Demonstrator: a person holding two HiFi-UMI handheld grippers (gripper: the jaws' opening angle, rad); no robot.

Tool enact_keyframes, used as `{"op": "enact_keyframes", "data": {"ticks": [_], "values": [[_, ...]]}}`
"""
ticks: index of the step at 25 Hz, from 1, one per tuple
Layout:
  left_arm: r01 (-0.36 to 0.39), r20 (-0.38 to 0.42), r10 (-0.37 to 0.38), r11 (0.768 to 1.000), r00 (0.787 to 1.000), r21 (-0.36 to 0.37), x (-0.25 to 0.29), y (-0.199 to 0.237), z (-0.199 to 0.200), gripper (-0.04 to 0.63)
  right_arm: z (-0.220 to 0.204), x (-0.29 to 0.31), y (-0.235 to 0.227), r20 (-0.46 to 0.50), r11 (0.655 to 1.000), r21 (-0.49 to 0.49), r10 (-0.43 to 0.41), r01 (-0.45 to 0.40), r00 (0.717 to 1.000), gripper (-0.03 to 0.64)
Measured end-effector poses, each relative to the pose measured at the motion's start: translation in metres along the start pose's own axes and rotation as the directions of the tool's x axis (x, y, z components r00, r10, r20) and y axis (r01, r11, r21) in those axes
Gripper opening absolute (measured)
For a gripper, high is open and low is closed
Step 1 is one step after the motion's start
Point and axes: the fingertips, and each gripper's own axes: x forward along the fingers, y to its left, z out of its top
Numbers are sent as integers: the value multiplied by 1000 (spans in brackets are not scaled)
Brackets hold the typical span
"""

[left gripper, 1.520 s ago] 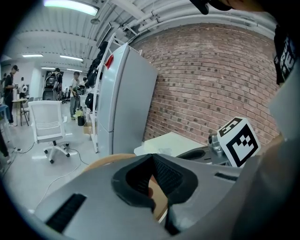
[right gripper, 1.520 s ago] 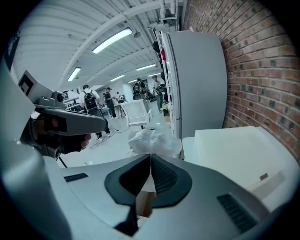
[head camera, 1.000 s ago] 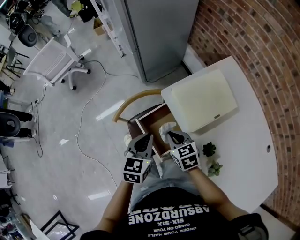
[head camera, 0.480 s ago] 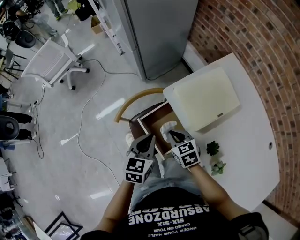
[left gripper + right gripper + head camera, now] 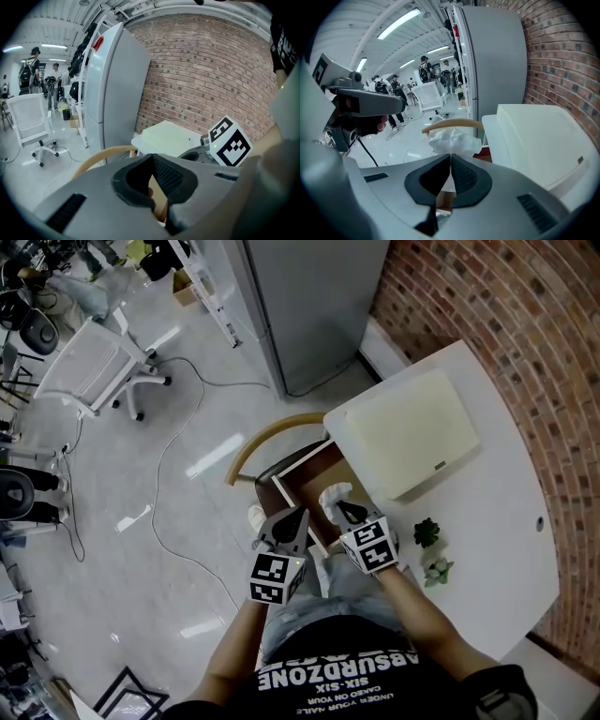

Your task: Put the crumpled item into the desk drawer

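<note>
over the drawer (image 5: 302,487) at 12 o'clock, right hand-held gripper (image 5: 344,512) still pinches the wad (image 5: 332,495); release pending; left hand-held gripper (image 5: 298,518) closed, empty.

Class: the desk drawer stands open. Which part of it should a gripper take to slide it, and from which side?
Probably the top edge of the drawer front, coming down from above. It is a thin upright board with its top edge exposed, so the two jaws can straddle it.

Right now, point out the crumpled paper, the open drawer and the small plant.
crumpled paper (image 5: 453,140), right gripper view, its middle
drawer (image 5: 300,484), head view, its bare floor
small plant (image 5: 425,532), head view, its leaves
</note>
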Motion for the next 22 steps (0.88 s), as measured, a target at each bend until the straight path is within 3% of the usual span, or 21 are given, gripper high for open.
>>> {"op": "enact_keyframes", "data": {"ticks": [22], "values": [[23, -37, -24, 999, 999, -23, 16, 9, -18, 5, -20, 24, -1, -88, 999, -36, -4, 1, 996, 6]]}}
